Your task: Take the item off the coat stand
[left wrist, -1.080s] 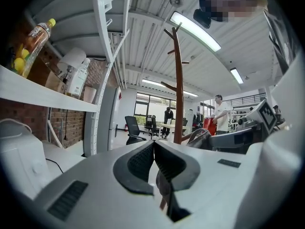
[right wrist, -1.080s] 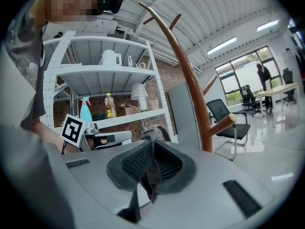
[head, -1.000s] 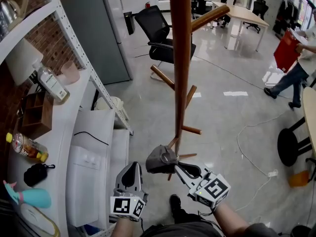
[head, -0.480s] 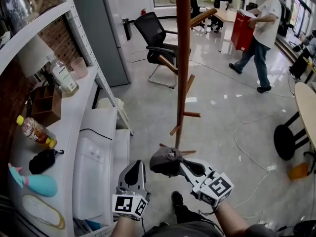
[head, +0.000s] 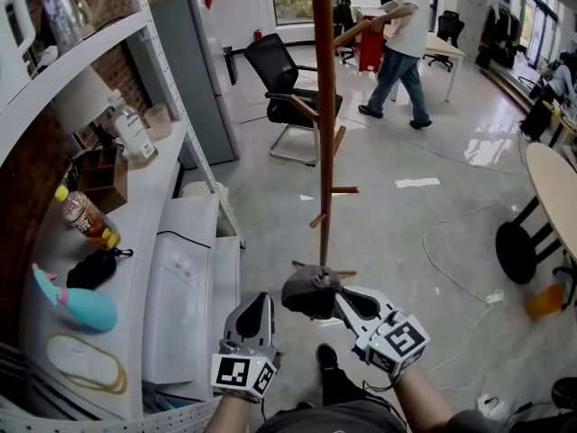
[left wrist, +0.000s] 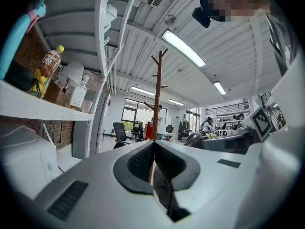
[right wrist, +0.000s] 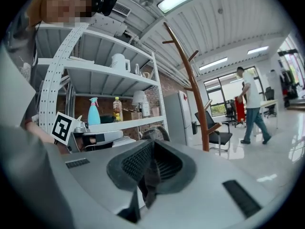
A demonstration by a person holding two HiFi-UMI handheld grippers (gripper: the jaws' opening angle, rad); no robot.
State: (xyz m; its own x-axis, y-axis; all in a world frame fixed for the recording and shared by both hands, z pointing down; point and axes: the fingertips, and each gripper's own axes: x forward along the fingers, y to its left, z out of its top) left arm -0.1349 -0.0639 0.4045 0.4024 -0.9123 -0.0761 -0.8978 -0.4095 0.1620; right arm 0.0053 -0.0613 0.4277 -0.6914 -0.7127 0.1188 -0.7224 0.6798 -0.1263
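Observation:
The wooden coat stand rises from the floor ahead of me, and its pegs are bare. My right gripper is low in the head view, near the stand's base, shut on a grey cap. In the right gripper view the jaws pinch dark fabric, and the cap's edge shows just beyond them. The stand is to their right. My left gripper hangs beside it on the left, shut and empty. From the left gripper view the stand lies straight ahead.
A metal shelf rack runs along the left with bottles, a blue spray bottle and a black pouch. A black office chair stands behind the stand. A person walks at the back. A round table and a floor cable are at the right.
The person carrying a red box has walked from the far right to behind the stand. My view has swung, showing more of the shelf. Both grippers keep their places, the cap still held.

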